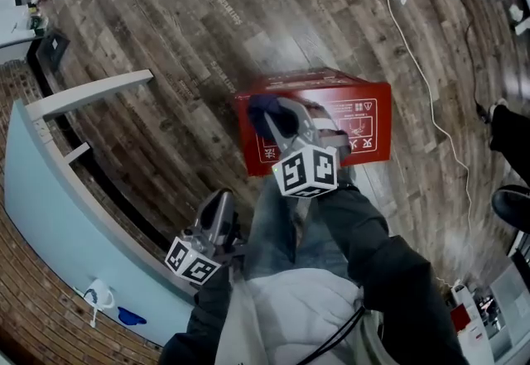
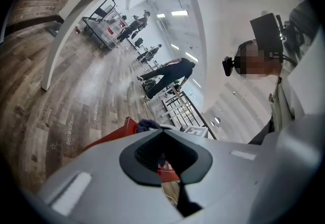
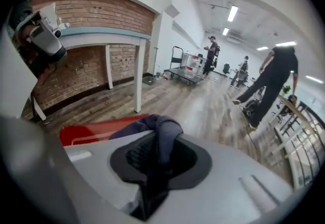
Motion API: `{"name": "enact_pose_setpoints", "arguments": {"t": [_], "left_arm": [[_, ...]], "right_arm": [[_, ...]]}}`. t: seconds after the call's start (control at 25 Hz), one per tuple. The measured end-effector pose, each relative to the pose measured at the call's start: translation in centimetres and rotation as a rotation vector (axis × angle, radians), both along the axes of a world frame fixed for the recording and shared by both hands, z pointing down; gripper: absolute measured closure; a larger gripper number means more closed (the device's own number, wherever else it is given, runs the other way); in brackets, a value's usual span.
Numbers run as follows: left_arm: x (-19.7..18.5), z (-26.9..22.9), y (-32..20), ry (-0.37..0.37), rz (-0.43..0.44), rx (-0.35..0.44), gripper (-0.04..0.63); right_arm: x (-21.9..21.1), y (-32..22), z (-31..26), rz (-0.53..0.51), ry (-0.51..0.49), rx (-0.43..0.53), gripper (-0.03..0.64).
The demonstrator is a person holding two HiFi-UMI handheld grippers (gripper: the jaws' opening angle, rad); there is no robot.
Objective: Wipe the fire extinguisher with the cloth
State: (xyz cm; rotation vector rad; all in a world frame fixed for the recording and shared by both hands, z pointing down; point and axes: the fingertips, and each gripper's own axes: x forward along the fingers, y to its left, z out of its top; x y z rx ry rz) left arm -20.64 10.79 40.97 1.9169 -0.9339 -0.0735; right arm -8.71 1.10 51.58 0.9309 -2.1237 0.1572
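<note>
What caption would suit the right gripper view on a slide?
Right gripper pinching a crumpled dark blue cloth, a red rectangular box just beyond on the wooden floor.

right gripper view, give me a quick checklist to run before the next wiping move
1. Cloth gripped: ok. The right gripper is shut on the dark blue cloth.
2. Cloth over the target: ok. In the head view it sits above the top left corner of the red box.
3. Cloth touching the box: cannot tell.
4. Extinguisher itself in sight: not ok. Only the red box shows.
5. Left gripper out of the way: ok. The left gripper is empty, jaws slightly apart, beside the person's leg and away from the box.
6. White cable clear of the box: ok. It lies on the floor to its right.
</note>
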Motion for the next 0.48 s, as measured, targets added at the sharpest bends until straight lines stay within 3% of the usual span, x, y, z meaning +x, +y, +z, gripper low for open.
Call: {"name": "enact_pose_setpoints", "arguments": {"t": [0.2, 0.28, 0.36, 0.48], "left_arm": [[1.1, 0.7, -2.1, -0.013, -0.001, 0.033, 0.592], [2.1, 1.0, -3.0, -0.031, 0.015, 0.049, 0.592], [3.0, 0.7, -3.9, -0.028, 0.024, 0.067, 0.592], [3.9, 0.0, -4.8, -0.01, 0.025, 0.085, 0.592]], "right_arm": [[16.6, -0.8, 1.0, 0.35, 0.064, -0.076, 0.558], [21.7, -0.1, 1.1, 0.436, 0.105, -0.11, 0.558], [24.2, 0.1, 1.3, 0.456, 0.135, -0.152, 0.558], [23.5, -1.4, 2.7, 0.361, 0.191, -0.248, 0.558]]}}
